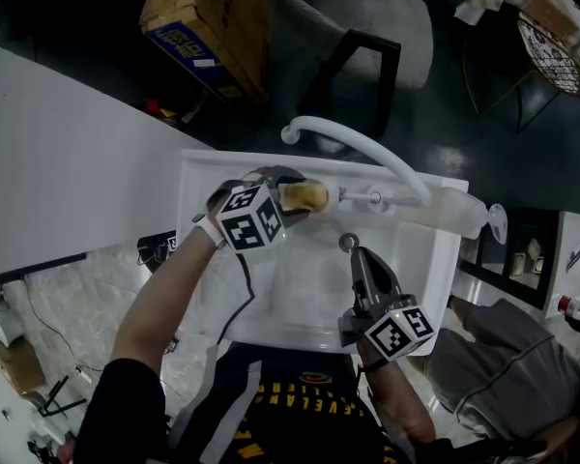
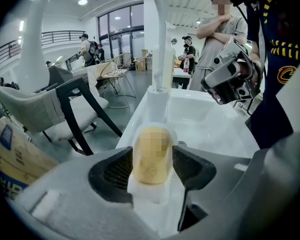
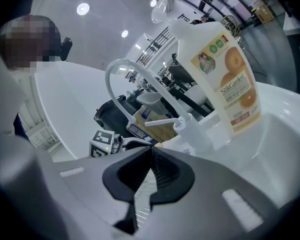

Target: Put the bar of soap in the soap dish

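At the back left corner of a white sink (image 1: 300, 293), beside the curved tap (image 1: 353, 138), the bar of soap (image 2: 151, 154) lay lengthwise in a small white soap dish (image 2: 146, 194) on the rim. The left gripper (image 2: 151, 168) pointed down at it with its claw open wide, one dark ribbed pad on each side of the yellow bar. Both pads sat close to the soap, but neither appeared to be pressing on it. The right gripper (image 3: 151, 151) hung over the basin near the drain, its claw closed with the two pads meeting and nothing between them. A bottle of liquid soap (image 3: 225, 79) stood on the far rim to the right of the tap. Other people stood about in the large room behind. Judging by how things lay, the main job looked done, with the soap resting in its dish. What seemed left was for the left gripper to draw back and clear the bar without nudging it off its seat.
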`<state>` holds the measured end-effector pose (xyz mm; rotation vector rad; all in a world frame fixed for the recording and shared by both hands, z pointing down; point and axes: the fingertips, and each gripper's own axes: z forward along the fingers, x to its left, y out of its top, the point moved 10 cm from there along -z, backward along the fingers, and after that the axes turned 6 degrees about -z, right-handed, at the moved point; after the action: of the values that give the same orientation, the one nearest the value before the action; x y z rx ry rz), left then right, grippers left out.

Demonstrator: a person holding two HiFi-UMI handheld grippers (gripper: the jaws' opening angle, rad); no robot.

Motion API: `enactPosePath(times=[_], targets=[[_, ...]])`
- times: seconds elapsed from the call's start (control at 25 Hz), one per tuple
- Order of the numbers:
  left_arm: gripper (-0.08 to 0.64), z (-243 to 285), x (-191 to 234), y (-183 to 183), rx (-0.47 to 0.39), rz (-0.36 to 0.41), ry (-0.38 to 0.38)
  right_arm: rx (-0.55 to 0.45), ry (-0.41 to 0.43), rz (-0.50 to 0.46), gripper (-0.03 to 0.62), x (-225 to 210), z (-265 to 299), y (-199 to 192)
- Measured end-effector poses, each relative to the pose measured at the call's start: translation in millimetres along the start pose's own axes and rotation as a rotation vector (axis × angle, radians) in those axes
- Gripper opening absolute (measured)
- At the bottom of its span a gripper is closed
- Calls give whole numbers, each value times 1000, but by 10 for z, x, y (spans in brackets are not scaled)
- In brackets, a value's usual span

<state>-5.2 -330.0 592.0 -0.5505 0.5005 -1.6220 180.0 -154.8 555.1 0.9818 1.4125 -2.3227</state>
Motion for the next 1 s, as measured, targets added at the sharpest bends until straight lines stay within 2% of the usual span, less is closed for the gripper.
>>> enactPosePath(times=[0.16, 0.48, 0.6, 0.76, 0.88, 1.0], targets=[[253, -145, -78, 18, -54, -40, 30, 1, 1, -5, 2, 3, -9, 12], [252, -576, -261, 197, -279, -148, 168, -4, 17, -21, 2, 92, -48, 55], [250, -694, -344, 179, -327, -234, 221, -1, 32, -23, 2, 145, -58, 40], [241, -872, -503, 106, -441, -409, 252, 2, 56, -37, 2, 212, -81, 14], [175, -977, -689, 40, -517, -511, 280, 1, 69, -48, 2, 280, -101, 19], [123, -1089, -867, 8, -579, -579, 300, -2, 80, -58, 2, 357, -123, 49]])
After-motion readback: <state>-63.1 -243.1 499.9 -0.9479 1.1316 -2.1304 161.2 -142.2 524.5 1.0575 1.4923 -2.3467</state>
